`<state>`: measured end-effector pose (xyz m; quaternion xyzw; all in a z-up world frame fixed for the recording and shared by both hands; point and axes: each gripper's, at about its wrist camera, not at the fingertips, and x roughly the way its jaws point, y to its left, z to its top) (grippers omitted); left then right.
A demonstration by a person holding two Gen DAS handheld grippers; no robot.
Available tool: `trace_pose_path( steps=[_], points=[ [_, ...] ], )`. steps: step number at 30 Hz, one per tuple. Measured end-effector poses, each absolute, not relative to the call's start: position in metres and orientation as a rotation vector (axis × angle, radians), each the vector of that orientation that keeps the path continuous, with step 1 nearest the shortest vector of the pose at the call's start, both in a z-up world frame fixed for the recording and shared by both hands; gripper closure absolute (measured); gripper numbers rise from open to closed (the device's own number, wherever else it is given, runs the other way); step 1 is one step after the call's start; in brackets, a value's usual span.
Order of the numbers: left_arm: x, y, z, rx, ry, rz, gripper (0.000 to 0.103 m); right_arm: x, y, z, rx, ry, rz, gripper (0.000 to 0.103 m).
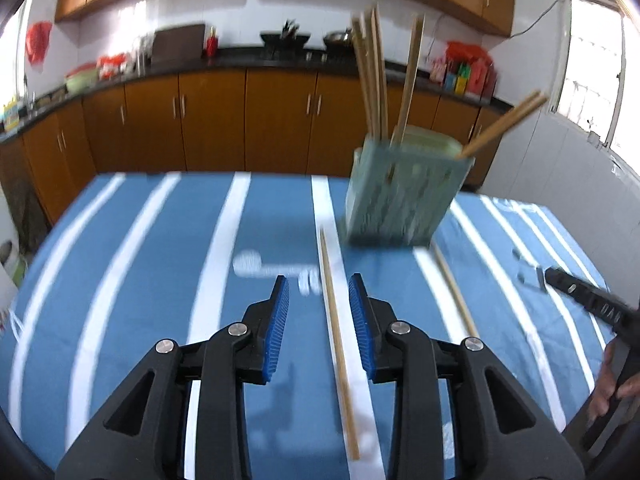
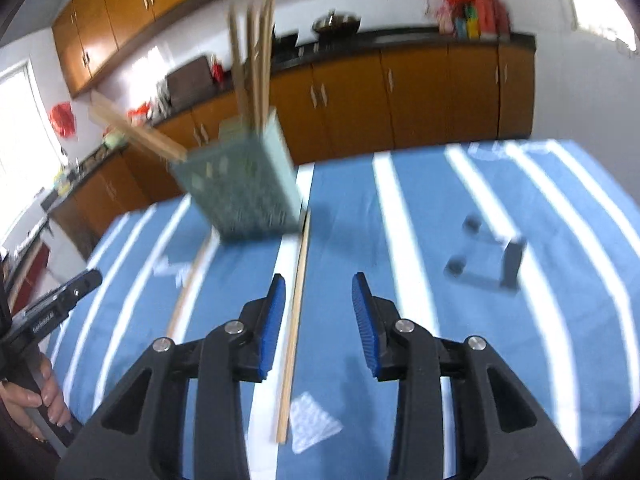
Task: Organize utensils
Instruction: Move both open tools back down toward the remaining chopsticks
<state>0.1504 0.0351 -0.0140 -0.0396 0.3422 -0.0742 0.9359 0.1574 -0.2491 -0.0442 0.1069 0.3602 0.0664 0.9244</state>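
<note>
Left wrist view: left tongs (image 1: 319, 312) hovering wide open, gripping nothing, straddling a chopstick (image 1: 338, 334) lying on the striped table (image 1: 140, 280). Further right, second chopstick (image 1: 456, 294) lying beside the green holder (image 1: 404, 196), already carrying upright chopsticks. Right wrist view: right tongs (image 2: 319, 310) likewise gaping and empty, over a loose chopstick (image 2: 294, 332) nearer the left pad. Probably best centring each stick between the pads, lowering until nearly touching cloth, closing mid-length.

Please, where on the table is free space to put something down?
Free: the striped cloth left of the near chopstick. Crowded: around the green holder, where a second chopstick lies, and the dark object right.
</note>
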Motion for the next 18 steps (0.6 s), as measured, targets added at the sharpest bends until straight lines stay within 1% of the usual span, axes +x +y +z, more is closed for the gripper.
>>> trace_pose_path(
  steps=[2, 4, 6, 13, 18],
  points=[
    [0.147, 0.034, -0.026, -0.085, 0.725, -0.149, 0.071, 0.157, -0.234, -0.067, 0.210, 0.795, 0.162, 0.070],
    [0.145, 0.031, -0.040, -0.086, 0.748, -0.144, 0.071, 0.156, -0.222, -0.083, 0.190, 0.833, 0.178, 0.077],
    [0.143, 0.027, -0.049, -0.081, 0.765, -0.144, 0.071, 0.156, -0.209, -0.093, 0.160, 0.856, 0.181, 0.081],
    [0.139, 0.018, -0.064, -0.061, 0.801, -0.149, 0.071, 0.160, -0.199, -0.112, 0.108, 0.895, 0.148, 0.085],
    [0.138, 0.014, -0.069, -0.051, 0.812, -0.150, 0.071, 0.162, -0.196, -0.112, 0.066, 0.886, 0.125, 0.088]
  ],
)
